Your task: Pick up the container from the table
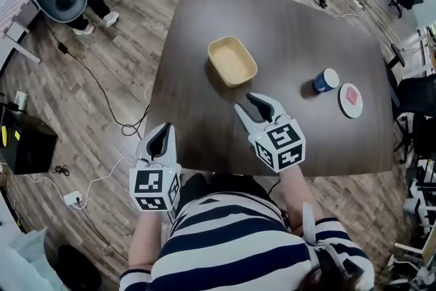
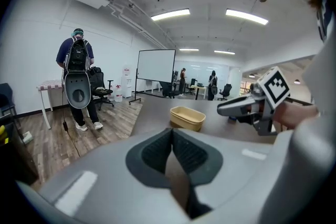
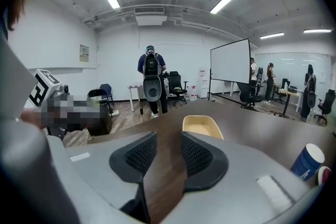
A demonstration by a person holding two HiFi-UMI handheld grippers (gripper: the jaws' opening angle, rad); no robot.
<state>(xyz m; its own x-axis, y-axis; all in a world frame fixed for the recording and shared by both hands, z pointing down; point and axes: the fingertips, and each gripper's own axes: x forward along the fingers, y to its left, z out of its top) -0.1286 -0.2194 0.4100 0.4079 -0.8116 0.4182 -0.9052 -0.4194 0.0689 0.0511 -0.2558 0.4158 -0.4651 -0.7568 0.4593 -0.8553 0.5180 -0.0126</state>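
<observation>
A shallow beige container (image 1: pixel 232 61) sits empty near the middle of the dark brown table (image 1: pixel 300 24). My right gripper (image 1: pixel 242 100) hovers over the table just short of the container's near side, jaws open with only tabletop between them. In the right gripper view the container (image 3: pixel 202 126) lies straight ahead, beyond the right gripper (image 3: pixel 169 136). My left gripper (image 1: pixel 163 127) is at the table's near left edge, off to the left of the container, its pads together on nothing. From the left gripper (image 2: pixel 172 134) the container (image 2: pixel 187 117) shows ahead, with the right gripper (image 2: pixel 223 108) beside it.
A blue paper cup (image 1: pixel 326 80) and a white plate (image 1: pixel 351 100) with a pink item stand to the right of the container. A person with a backpack (image 2: pixel 77 78) stands off the table's far left. Cables (image 1: pixel 102 95) and a black box (image 1: pixel 27 143) lie on the floor at left.
</observation>
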